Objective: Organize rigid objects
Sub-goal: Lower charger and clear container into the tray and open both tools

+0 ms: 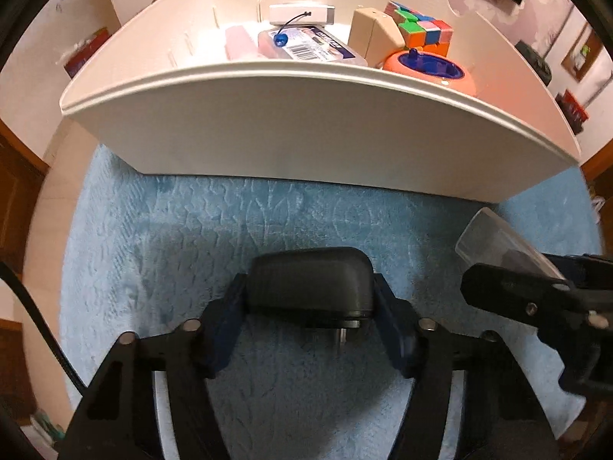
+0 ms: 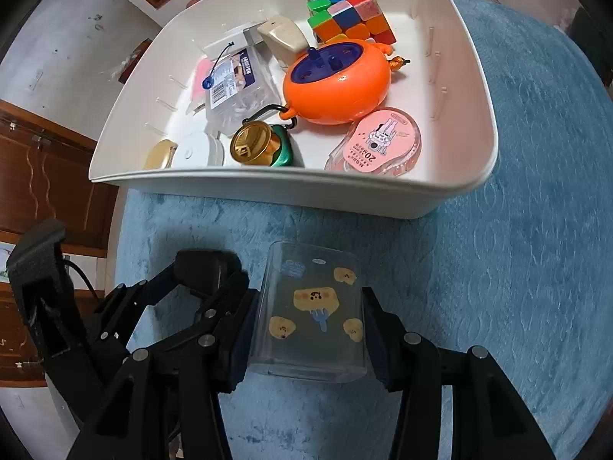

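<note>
1. Left wrist view: a white bin [image 1: 306,130] stands ahead of the left hand-held gripper [image 1: 310,318] on a blue mat [image 1: 153,230]. It already holds a puzzle cube [image 1: 421,27], an orange toy [image 1: 429,67] and smaller bits. Its near wall rises above both grippers, so anything going in must, I judge, clear that rim.
2. Right wrist view: the right hand-held gripper [image 2: 306,329] is clamped on a clear box [image 2: 310,310] printed with yellow cartoon stickers. A pad sits on each long side wall. Its long axis runs straight ahead toward the bin [image 2: 268,191], just short of the near wall. It looks like a light, stiff, thin-walled plastic box with slick sides. A side grip near the middle seems right, with only modest squeeze.
3. Left wrist view: a black charger [image 1: 310,283] sits between the left pads, which press both its ends. Its long axis lies crosswise to the gripper, and its metal prongs point back toward the camera. It is probably dense for its size, hard and matte, so the end grip should hold.
</note>
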